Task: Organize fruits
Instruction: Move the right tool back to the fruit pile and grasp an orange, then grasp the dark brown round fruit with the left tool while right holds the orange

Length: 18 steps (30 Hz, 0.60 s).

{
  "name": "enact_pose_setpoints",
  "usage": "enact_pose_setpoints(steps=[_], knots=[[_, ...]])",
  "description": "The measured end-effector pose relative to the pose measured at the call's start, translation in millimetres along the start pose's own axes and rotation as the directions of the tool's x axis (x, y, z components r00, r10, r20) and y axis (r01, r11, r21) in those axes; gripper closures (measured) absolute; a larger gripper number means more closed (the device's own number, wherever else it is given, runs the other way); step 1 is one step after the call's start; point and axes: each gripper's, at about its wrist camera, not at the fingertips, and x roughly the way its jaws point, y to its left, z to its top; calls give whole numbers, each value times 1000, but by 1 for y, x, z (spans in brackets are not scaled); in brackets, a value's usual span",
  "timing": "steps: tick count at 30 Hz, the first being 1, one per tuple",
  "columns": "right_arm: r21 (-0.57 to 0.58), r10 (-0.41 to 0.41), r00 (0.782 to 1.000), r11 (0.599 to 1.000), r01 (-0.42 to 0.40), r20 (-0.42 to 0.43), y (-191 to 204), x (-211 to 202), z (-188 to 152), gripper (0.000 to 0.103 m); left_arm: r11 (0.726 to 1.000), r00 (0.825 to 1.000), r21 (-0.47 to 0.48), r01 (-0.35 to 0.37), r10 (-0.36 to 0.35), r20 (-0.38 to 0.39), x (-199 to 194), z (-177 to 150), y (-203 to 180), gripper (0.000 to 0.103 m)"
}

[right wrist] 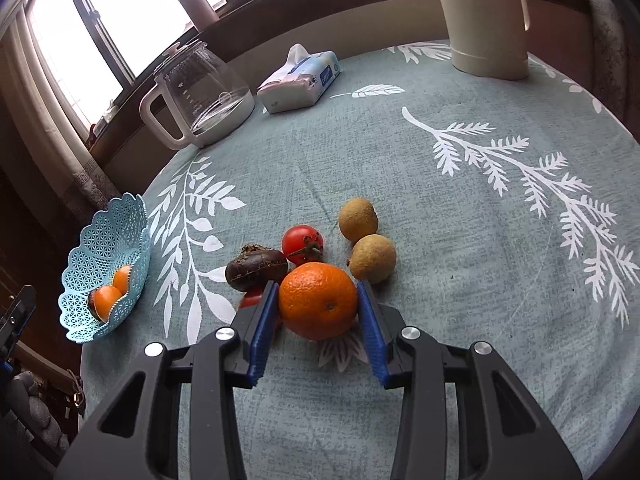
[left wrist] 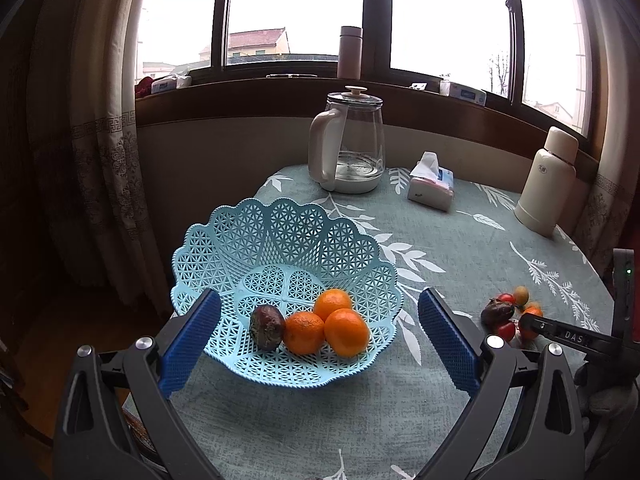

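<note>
Orange is what you are gripping on the right: your right claw (right wrist: 318, 306) is closing its blue pads against both sides of a tangerine (right wrist: 318, 300) that is sitting on the table (right wrist: 460, 240) among the loose fruit. Just behind it a dark passion fruit (right wrist: 256, 269) and a red tomato (right wrist: 302, 242) are lying close together, with two tan longans (right wrist: 358, 219) (right wrist: 374, 258) touching each other to the right. A second red piece is peeking out beside the left pad, too hidden to name.

Your left claw (left wrist: 320, 332) is hanging wide open and holding nothing, its pads framing the pale blue lattice basket (left wrist: 280, 224) from the near side. Inside the basket three tangerines (left wrist: 346, 332) are clustering together, and a dark passion fruit (left wrist: 267, 327) is resting against the leftmost one.

Further back on the leaf-print cloth, a glass kettle (left wrist: 352, 148), a tissue pack (left wrist: 431, 184) and a cream flask (left wrist: 546, 184) are standing well apart from the fruit.
</note>
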Motion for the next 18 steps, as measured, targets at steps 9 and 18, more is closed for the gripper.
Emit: enact_pose_setpoints(steps=[9, 18], knots=[[-9, -42, 997, 999, 43, 71, -18, -28, -2, 63, 998, 999, 57, 41, -40, -20, 6, -1, -35, 3], [24, -49, 995, 999, 46, 93, -38, -35, -2, 63, 989, 994, 107, 99, -93, -58, 25, -3, -77, 3]])
